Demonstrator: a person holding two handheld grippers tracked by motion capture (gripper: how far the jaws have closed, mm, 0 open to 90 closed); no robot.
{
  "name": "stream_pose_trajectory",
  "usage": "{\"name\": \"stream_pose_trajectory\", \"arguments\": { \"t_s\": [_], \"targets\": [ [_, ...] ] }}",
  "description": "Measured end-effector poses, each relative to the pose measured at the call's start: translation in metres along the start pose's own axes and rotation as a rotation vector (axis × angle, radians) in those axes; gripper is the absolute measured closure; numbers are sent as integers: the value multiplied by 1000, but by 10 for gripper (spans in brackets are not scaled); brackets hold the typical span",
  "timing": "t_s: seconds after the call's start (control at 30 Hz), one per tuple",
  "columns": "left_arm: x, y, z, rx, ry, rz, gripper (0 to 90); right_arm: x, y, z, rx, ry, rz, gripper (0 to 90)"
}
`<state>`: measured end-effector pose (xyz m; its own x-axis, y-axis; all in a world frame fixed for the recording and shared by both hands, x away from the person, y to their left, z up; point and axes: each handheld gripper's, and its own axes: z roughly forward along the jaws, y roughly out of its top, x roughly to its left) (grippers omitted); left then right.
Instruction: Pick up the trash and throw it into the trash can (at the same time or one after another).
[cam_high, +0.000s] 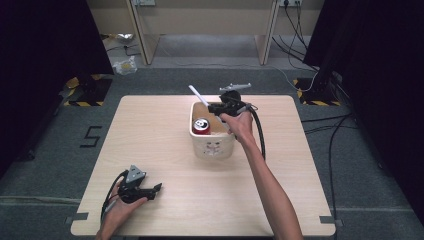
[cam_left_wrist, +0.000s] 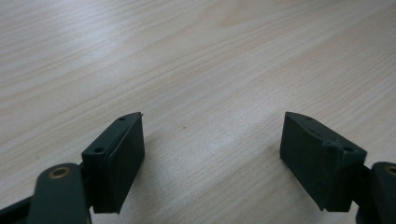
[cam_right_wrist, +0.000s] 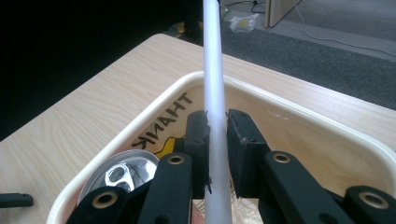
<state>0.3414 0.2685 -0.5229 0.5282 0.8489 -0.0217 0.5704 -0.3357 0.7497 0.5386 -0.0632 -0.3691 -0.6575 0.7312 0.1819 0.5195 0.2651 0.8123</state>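
A cream plastic bin (cam_high: 214, 145) stands at the middle of the wooden table. A red drink can (cam_high: 201, 126) stands upright in its left part. My right gripper (cam_high: 216, 106) hangs over the bin's far rim, shut on a thin white stick (cam_high: 198, 94) that slants up and away to the left. In the right gripper view the stick (cam_right_wrist: 212, 65) runs straight up between the two pads (cam_right_wrist: 243, 140), above the bin's rim (cam_right_wrist: 154, 105) and the can's silver top (cam_right_wrist: 123, 170). My left gripper (cam_high: 152, 190) rests near the table's front left, open, with bare wood between its jaws (cam_left_wrist: 212, 154).
The table (cam_high: 150, 130) has bare wood on all sides of the bin. Grey floor with cables (cam_high: 330, 125) lies beyond its far and right edges. Black curtains stand at both sides, and wooden furniture legs (cam_high: 140, 35) at the back.
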Motion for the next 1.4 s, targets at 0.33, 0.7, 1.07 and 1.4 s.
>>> {"name": "stream_pose_trajectory", "arguments": {
  "t_s": [0.33, 0.7, 1.07, 1.4],
  "targets": [
    [0, 0, 0, 0, 0, 0, 212, 2, 1, 4, 35, -1, -8, 786],
    [0, 0, 0, -1, 1, 0, 212, 2, -3, 4, 68, -3, -6, 775],
    [0, 0, 0, 0, 0, 0, 212, -2, -1, -13, 36, -13, 6, 673],
    [0, 0, 0, 1, 0, 1, 212, 0, -2, -35, -9, -51, -4, 355]
  ]
}}
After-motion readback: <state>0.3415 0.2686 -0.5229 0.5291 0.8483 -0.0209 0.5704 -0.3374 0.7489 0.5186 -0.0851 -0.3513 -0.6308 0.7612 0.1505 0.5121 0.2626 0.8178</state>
